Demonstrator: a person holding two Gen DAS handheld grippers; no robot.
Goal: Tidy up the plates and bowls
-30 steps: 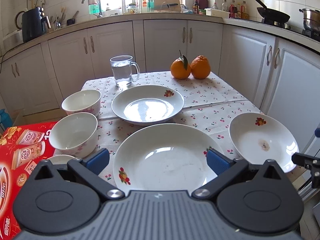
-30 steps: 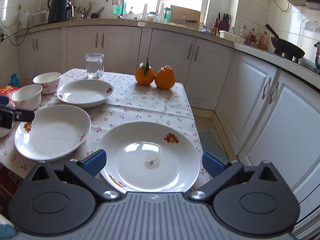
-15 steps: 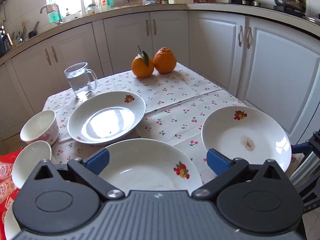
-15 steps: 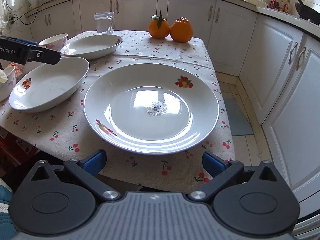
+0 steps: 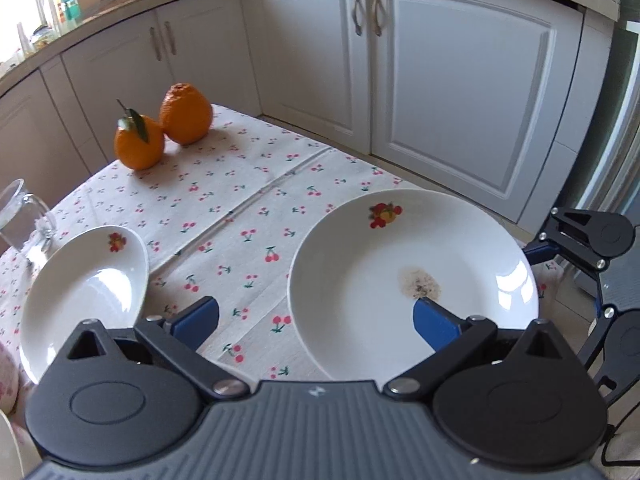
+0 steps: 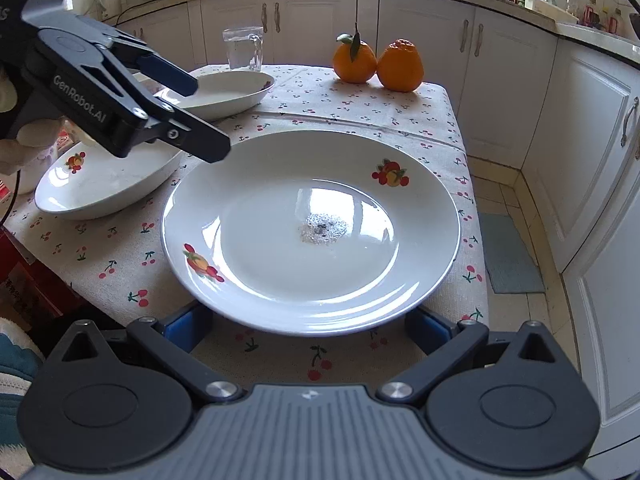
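Observation:
A white plate with fruit prints and a stain in its middle (image 6: 312,232) lies at the table's near right corner; it also shows in the left wrist view (image 5: 412,280). My right gripper (image 6: 308,320) is open, its fingers low at the plate's near edge, one on each side. My left gripper (image 5: 316,316) is open and hovers over the plate's left rim; it shows in the right wrist view (image 6: 204,120). A second deep plate (image 6: 108,180) lies left of the stained one. A third plate (image 6: 232,92) lies behind.
Two oranges (image 6: 376,62) and a glass mug of water (image 6: 242,48) stand at the far end of the cherry-print tablecloth (image 6: 360,112). A red box (image 6: 24,280) sits at the table's left. White cabinets surround the table.
My left gripper has swung right, from over the big left plate to the stained plate's left rim. My right gripper has come down and forward to the stained plate's near edge.

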